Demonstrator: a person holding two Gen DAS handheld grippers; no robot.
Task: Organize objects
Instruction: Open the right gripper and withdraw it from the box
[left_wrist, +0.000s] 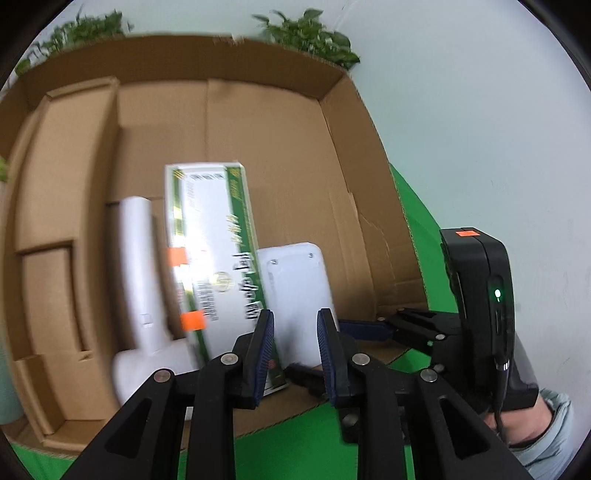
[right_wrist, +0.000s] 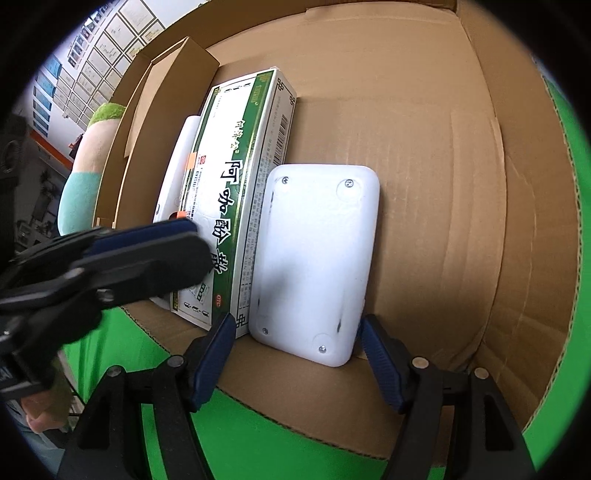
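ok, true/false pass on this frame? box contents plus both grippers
1. The green-and-white medicine box lies between the white handle-shaped piece and the flat white device. True.
2. The flat white device lies outside the cardboard box. False: it rests on the box floor, beside the medicine box.
3. The right gripper straddles the near end of the flat white device. True.
4. The left gripper grips the medicine box. False: it hangs over it with nothing between its jaws.
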